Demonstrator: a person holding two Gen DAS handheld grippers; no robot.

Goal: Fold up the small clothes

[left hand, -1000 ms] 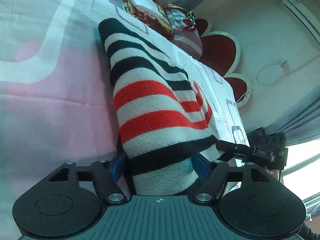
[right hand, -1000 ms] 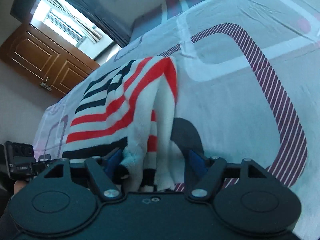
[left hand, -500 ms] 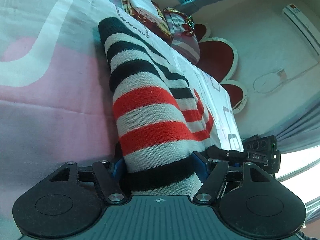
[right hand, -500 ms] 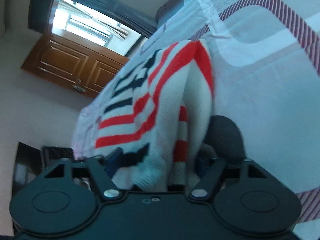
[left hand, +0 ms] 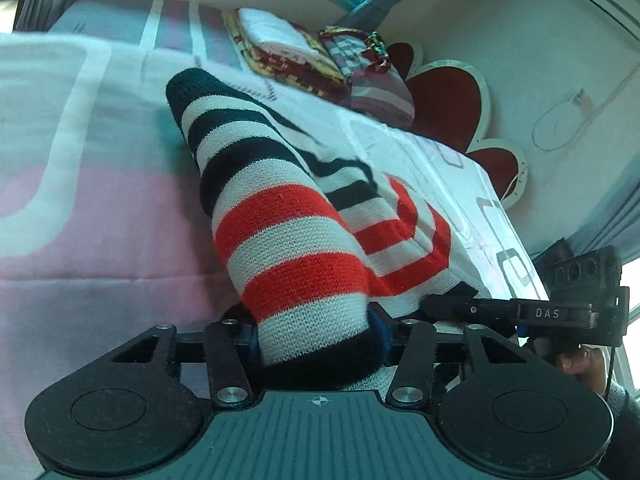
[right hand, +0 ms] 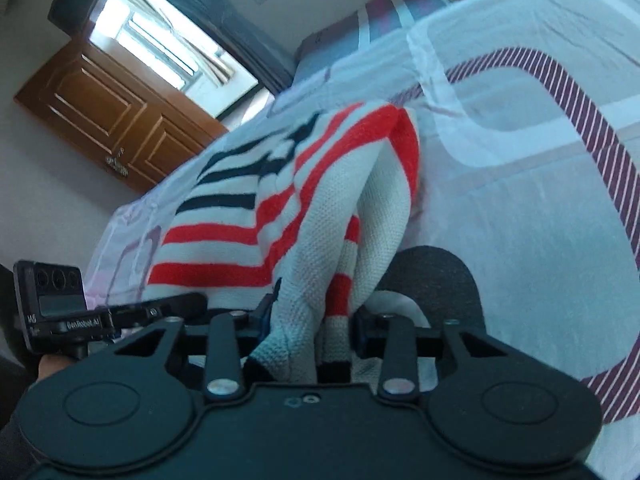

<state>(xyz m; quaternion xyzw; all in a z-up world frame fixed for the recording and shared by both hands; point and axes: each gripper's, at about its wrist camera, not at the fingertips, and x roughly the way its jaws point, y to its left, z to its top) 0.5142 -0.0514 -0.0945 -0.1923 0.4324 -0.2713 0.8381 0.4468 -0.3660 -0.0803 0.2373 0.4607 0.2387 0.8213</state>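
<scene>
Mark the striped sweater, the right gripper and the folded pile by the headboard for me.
striped sweater (left hand: 288, 236), left wrist view, on a red stripe.
right gripper (right hand: 316, 320), right wrist view, midway between its fingertips, jaws closing on bunched knit.
folded pile (left hand: 280, 40), left wrist view, on its white top.

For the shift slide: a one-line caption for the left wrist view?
Left gripper closing on the bunched striped sweater over the bed sheet, right gripper alongside.
</scene>
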